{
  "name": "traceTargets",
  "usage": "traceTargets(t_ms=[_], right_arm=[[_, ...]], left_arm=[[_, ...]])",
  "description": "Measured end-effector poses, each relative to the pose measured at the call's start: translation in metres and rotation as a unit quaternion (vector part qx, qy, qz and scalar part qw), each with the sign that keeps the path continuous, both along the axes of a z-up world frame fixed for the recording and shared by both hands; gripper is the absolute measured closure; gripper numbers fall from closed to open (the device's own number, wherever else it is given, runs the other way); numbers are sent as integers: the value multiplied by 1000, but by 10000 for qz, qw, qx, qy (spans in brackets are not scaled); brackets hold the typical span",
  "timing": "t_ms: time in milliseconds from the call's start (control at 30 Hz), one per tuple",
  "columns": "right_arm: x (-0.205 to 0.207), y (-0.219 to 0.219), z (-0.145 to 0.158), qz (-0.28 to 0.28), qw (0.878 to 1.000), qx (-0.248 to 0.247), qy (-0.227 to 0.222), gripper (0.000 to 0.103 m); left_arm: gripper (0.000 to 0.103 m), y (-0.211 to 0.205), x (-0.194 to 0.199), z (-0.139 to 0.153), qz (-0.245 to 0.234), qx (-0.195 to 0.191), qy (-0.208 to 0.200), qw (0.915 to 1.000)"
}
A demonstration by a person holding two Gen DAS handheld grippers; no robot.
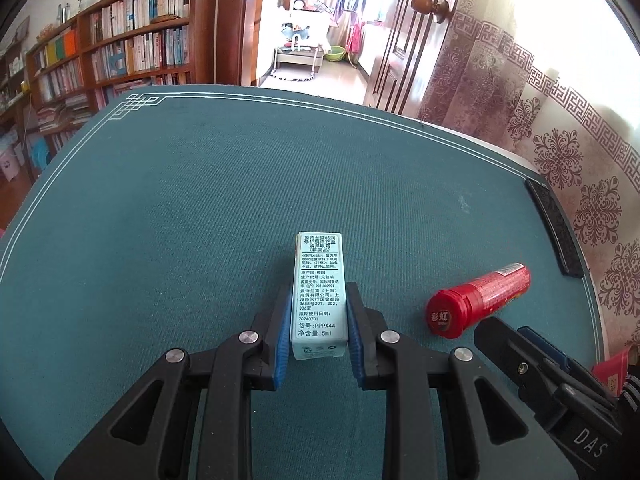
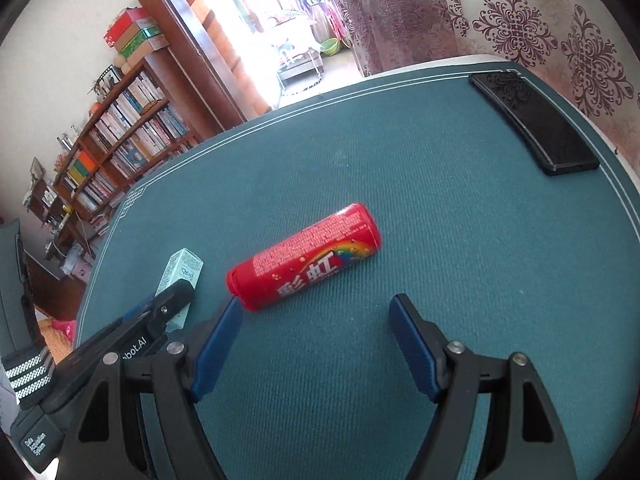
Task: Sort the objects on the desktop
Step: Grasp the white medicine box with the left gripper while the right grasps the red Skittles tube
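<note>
Left wrist view: left claw [image 1: 319, 312] pinching a pale blue-green rectangular cardboard box [image 1: 319, 294] printed with black text, blue pads [image 1: 283, 332] pressed against its two long sides, box lying lengthwise on the teal woven cloth surface [image 1: 200, 200]. Just to the right, a red cylindrical plastic tube with a red cap [image 1: 478, 300] on its side, cap end nearest. Beyond it, near the far right edge, a flat black rectangular slab [image 1: 556, 232]. Right wrist view: right claw [image 2: 316, 332] spread wide, nothing between its blue pads [image 2: 218, 350]; tip of the left-hand pad just beside, maybe touching, the capped end of the red tube [image 2: 306, 258], which lies slantwise ahead. Off to the left, the box [image 2: 182, 270] in the other claw [image 2: 176, 292]. Far right, the black slab [image 2: 532, 126] by the patterned curtain [image 2: 560, 32].
</note>
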State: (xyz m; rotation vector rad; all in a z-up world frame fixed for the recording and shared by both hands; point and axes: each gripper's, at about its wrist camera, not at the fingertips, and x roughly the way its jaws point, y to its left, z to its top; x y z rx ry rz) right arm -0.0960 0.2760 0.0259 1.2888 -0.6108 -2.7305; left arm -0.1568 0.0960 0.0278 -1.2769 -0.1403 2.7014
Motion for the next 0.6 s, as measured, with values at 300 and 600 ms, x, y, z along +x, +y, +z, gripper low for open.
traceTargets(t_ms=[300, 600], right_arm=[[-29, -13, 3, -158, 9998, 110, -4, 23], [-41, -7, 3, -276, 9994, -16, -219, 23]], left_arm=[[76, -14, -7, -5, 225, 96, -123, 9996], [76, -22, -9, -8, 325, 169, -187, 9992]])
